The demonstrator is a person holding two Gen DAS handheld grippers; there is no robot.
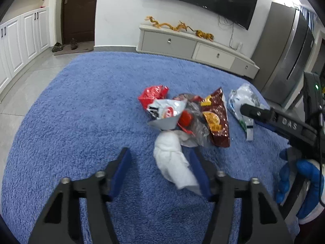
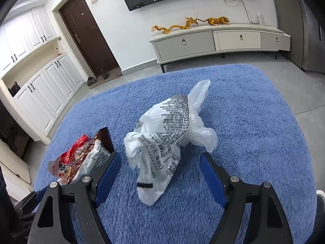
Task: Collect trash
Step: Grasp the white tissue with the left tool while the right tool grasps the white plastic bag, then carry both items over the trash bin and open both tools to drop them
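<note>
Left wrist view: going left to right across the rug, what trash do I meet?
Red wrapper → white tissue wad → dark red snack bag → white plastic bag, with the right gripper reaching over it. The silvery wrapper and clear plastic overlap mid-pile, so I left them out.

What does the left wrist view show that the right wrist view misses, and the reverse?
Only the left: a white tissue wad between the left gripper fingers, and a gloved hand. Only the right: the right gripper open around the plastic bag, seen up close. Both: blue rug, snack wrappers, that bag, TV cabinet, door.
</note>
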